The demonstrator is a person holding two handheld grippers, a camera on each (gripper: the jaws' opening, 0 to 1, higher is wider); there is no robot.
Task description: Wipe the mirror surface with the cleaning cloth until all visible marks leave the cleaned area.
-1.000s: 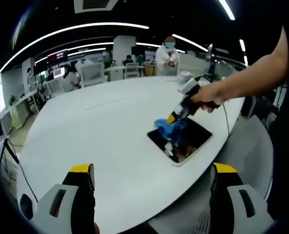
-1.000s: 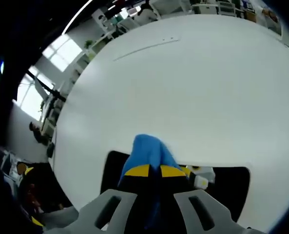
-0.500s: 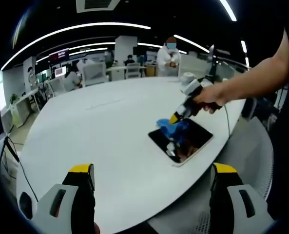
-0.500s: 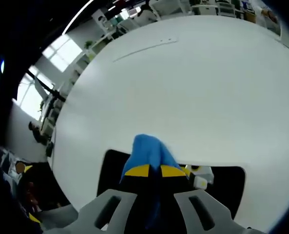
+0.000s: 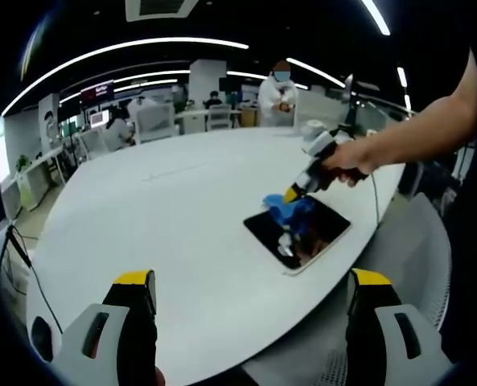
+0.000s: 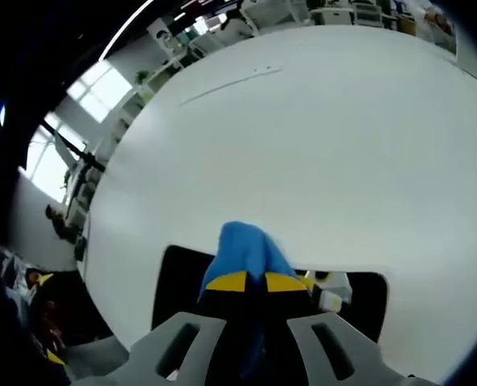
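A dark rectangular mirror [image 5: 298, 233] lies flat near the right edge of the white table [image 5: 174, 217]. My right gripper [image 5: 289, 195], held by a person's hand [image 5: 347, 161], is shut on a blue cleaning cloth [image 5: 288, 212] and presses it onto the mirror's far part. In the right gripper view the blue cloth [image 6: 246, 249] bunches between the yellow-tipped fingers [image 6: 227, 281] of my right gripper [image 6: 247, 282], over the mirror [image 6: 178, 281]. My left gripper [image 5: 250, 285] stands open, low over the table's near edge, well short of the mirror.
A person in white [image 5: 279, 92] stands beyond the table's far side. Chairs and desks [image 5: 154, 121] line the back of the office. A cable [image 5: 17, 257] hangs off the table's left edge. A wide stretch of bare table lies left of the mirror.
My right gripper and the cloth have shifted slightly to the right along the mirror. The left gripper has stayed put.
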